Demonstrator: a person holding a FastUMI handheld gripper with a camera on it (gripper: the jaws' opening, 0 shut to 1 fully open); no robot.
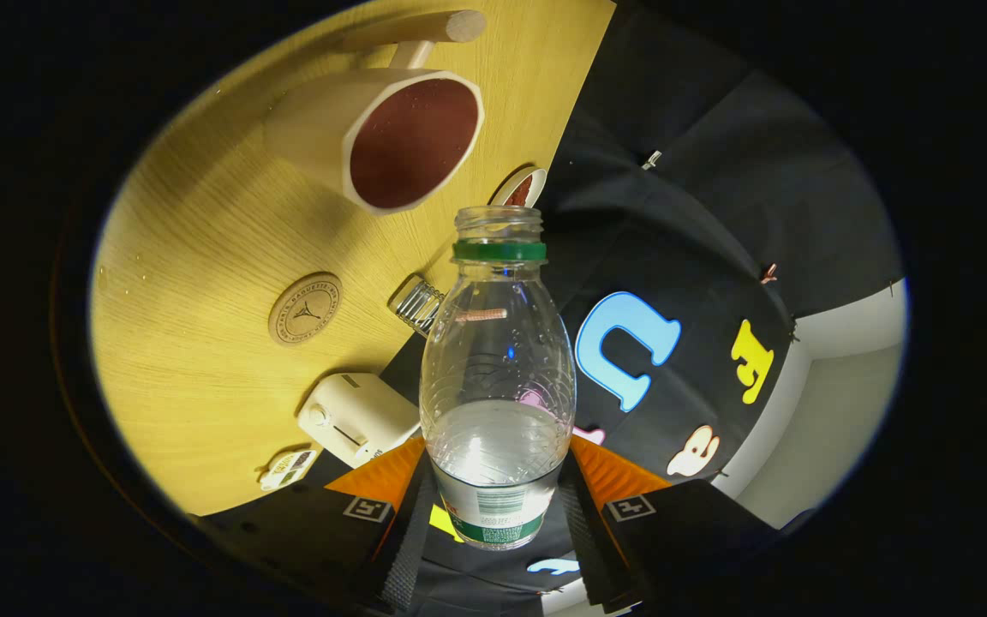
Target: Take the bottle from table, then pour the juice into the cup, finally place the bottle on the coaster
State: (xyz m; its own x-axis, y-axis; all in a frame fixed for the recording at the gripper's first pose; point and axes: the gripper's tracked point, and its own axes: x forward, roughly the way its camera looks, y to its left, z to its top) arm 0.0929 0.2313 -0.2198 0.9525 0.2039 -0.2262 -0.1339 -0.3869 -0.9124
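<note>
Table (pixel 202 257) of pale wood lies beyond the fingers and off to their left, tipped in the view because the gripper (pixel 498 506) is rolled over. One cup (pixel 382 137), large and already showing dark liquid inside, stands well beyond the fingertips. One bottle (pixel 498 377), uncapped, is clamped between both fingers at its label, with clear liquid pooled at its base and its mouth not over the cup. That reads as the pouring step, probably near its end. Next comes righting the bottle and carrying it to the one round coaster (pixel 305 308), nearer than the cup. One small cream box (pixel 356 417) sits just ahead-left.
</note>
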